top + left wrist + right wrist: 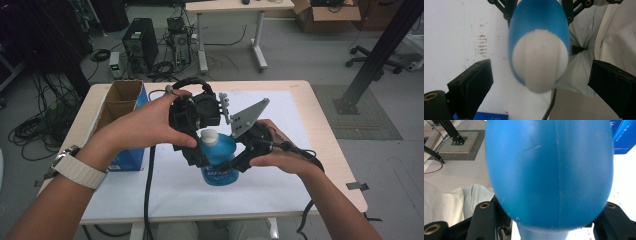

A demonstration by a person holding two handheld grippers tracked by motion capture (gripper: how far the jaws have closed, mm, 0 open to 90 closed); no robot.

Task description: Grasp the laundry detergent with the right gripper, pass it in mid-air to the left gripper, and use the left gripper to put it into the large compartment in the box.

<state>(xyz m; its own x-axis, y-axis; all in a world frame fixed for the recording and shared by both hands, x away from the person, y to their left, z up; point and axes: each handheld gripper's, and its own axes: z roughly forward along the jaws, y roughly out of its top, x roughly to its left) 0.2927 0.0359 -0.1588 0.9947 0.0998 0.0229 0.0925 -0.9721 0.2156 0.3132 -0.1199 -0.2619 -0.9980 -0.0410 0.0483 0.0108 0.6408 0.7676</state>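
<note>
One blue bottle (219, 161) clamped in right tool (239, 162), left tool (541, 75) wide around its one white cap (540, 65).

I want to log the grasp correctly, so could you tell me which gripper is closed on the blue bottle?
The right gripper clamps the blue bottle body; the left gripper stands open around its white cap.
</note>
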